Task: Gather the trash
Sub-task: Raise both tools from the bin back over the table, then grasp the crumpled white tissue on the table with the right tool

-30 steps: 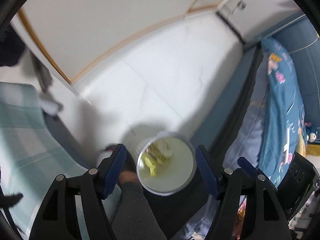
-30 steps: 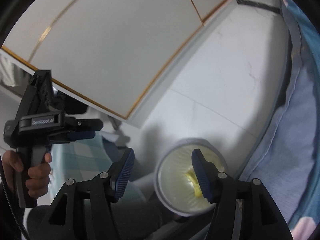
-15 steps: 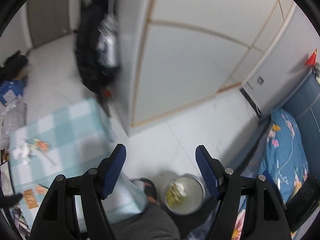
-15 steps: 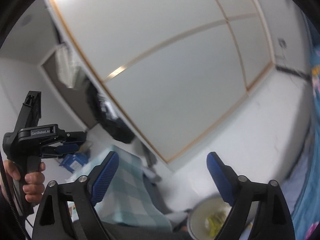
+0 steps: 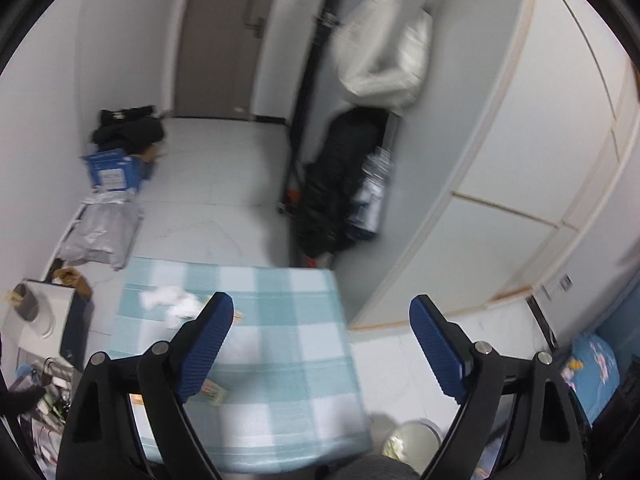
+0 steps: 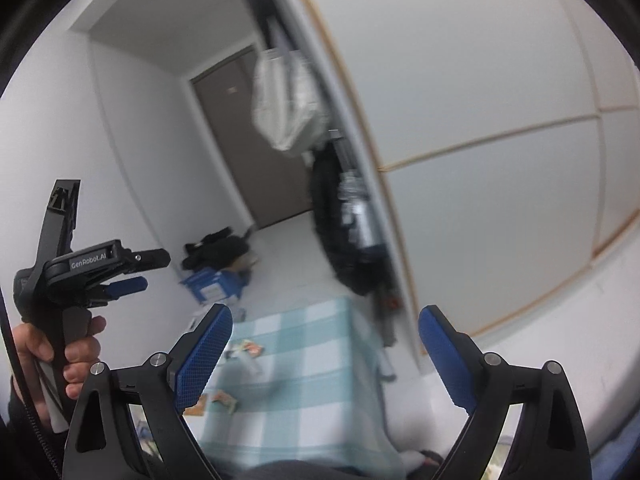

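Observation:
My left gripper (image 5: 322, 344) is open and empty, held above a small table with a teal checked cloth (image 5: 280, 360). On the cloth lie crumpled white tissue (image 5: 170, 300) and a small wrapper (image 5: 212, 392). A round trash bin (image 5: 412, 438) with yellow scraps stands on the floor at the table's right. My right gripper (image 6: 324, 354) is open and empty above the same table (image 6: 320, 400); wrappers (image 6: 250, 348) and a packet (image 6: 224, 398) lie on it. The left gripper (image 6: 120, 268) shows at the left of the right wrist view, in a hand.
White wardrobe doors (image 5: 520, 160) stand to the right. A black bag (image 5: 340, 184) and a white bag (image 5: 384, 52) hang by the wardrobe. A blue box (image 5: 112, 170), dark clothes and grey parcels (image 5: 100, 232) lie on the floor by the door. Bedding (image 5: 592, 364) is at far right.
Both grippers have lifted and swung away from the trash bin toward the table and the room. The bin has slid to the bottom edge of both views. Both stay open.

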Action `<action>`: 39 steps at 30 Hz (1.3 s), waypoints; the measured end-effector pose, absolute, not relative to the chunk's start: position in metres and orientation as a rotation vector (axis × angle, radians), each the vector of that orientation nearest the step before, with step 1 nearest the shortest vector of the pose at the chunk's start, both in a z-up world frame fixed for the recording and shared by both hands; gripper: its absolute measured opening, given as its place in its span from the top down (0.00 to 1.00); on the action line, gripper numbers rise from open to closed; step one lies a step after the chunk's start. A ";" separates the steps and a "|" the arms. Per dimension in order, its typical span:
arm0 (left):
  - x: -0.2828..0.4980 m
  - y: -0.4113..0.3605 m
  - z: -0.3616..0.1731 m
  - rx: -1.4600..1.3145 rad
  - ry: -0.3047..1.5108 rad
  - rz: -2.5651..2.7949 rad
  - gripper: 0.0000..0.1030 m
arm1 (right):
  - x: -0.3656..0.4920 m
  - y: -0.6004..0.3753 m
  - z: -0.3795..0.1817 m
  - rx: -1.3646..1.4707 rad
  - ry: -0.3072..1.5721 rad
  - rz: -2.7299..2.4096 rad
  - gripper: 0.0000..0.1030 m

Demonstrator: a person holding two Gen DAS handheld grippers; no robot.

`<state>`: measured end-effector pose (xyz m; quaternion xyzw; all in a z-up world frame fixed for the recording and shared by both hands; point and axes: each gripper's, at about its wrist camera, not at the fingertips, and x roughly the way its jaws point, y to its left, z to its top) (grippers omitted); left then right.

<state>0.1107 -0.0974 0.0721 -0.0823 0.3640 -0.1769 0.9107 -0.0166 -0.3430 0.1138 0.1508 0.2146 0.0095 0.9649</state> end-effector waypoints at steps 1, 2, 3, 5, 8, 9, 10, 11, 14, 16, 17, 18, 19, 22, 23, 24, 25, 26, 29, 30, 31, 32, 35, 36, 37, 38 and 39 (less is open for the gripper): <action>0.112 -0.092 0.072 -0.180 0.740 -0.349 0.11 | -0.010 -0.333 0.116 0.295 0.437 0.038 0.06; 0.114 -0.084 0.070 -0.192 0.726 -0.324 0.09 | -0.004 -0.325 0.117 0.289 0.441 0.056 0.06; 0.116 -0.075 0.068 -0.203 0.710 -0.298 0.07 | 0.002 -0.317 0.116 0.283 0.446 0.080 0.06; 0.115 -0.063 0.068 -0.219 0.672 -0.247 0.03 | 0.015 -0.301 0.117 0.264 0.453 0.115 0.05; 0.118 -0.045 0.064 -0.237 0.632 -0.172 0.01 | 0.032 -0.277 0.115 0.236 0.464 0.167 0.05; 0.119 -0.037 0.064 -0.246 0.622 -0.157 0.01 | 0.043 -0.266 0.114 0.224 0.470 0.186 0.04; 0.122 -0.028 0.062 -0.261 0.607 -0.131 0.01 | 0.050 -0.260 0.113 0.215 0.471 0.193 0.03; 0.121 -0.021 0.062 -0.272 0.592 -0.112 0.01 | 0.058 -0.251 0.112 0.204 0.470 0.204 0.03; 0.126 -0.001 0.057 -0.285 0.550 -0.047 0.01 | 0.076 -0.230 0.112 0.181 0.465 0.241 0.03; 0.131 0.010 0.050 -0.297 0.528 0.001 0.01 | 0.088 -0.218 0.110 0.168 0.461 0.268 0.00; 0.137 0.016 0.044 -0.312 0.525 0.028 0.01 | 0.093 -0.213 0.108 0.160 0.459 0.278 0.00; 0.139 0.022 0.040 -0.324 0.526 0.044 0.01 | 0.101 -0.207 0.106 0.148 0.460 0.286 0.00; 0.140 0.027 0.037 -0.336 0.524 0.060 0.01 | 0.110 -0.199 0.102 0.132 0.469 0.292 0.00; 0.150 0.041 0.014 -0.363 0.519 0.122 0.01 | 0.137 -0.179 0.086 0.103 0.506 0.312 0.00; 0.155 0.047 0.004 -0.374 0.528 0.141 0.01 | 0.146 -0.172 0.081 0.095 0.517 0.315 0.00; 0.159 0.051 -0.006 -0.386 0.538 0.154 0.01 | 0.154 -0.166 0.075 0.084 0.525 0.326 0.00; 0.159 0.057 -0.012 -0.393 0.547 0.154 0.01 | 0.161 -0.161 0.070 0.071 0.533 0.335 0.00; 0.164 0.061 -0.021 -0.401 0.563 0.159 0.01 | 0.171 -0.154 0.063 0.052 0.549 0.347 0.00; 0.177 0.075 -0.046 -0.424 0.619 0.169 0.01 | 0.191 -0.138 0.045 0.023 0.595 0.387 0.00; 0.181 0.078 -0.052 -0.428 0.637 0.175 0.01 | 0.202 -0.132 0.033 0.013 0.627 0.405 0.00; 0.187 0.084 -0.062 -0.439 0.667 0.184 0.01 | 0.210 -0.127 0.025 0.006 0.655 0.420 0.00; 0.190 0.088 -0.066 -0.454 0.694 0.185 0.01 | 0.223 -0.120 0.013 -0.009 0.700 0.438 0.00; 0.202 0.102 -0.081 -0.514 0.766 0.161 0.01 | 0.249 -0.103 -0.017 -0.057 0.796 0.492 0.00; 0.205 0.106 -0.085 -0.517 0.786 0.170 0.01 | 0.256 -0.097 -0.027 -0.080 0.825 0.503 0.00; 0.208 0.108 -0.088 -0.518 0.795 0.188 0.01 | 0.263 -0.092 -0.035 -0.100 0.852 0.513 0.00; 0.210 0.111 -0.092 -0.521 0.797 0.214 0.01 | 0.269 -0.087 -0.044 -0.121 0.878 0.524 0.01; 0.213 0.114 -0.096 -0.525 0.806 0.229 0.01 | 0.277 -0.080 -0.057 -0.153 0.909 0.534 0.01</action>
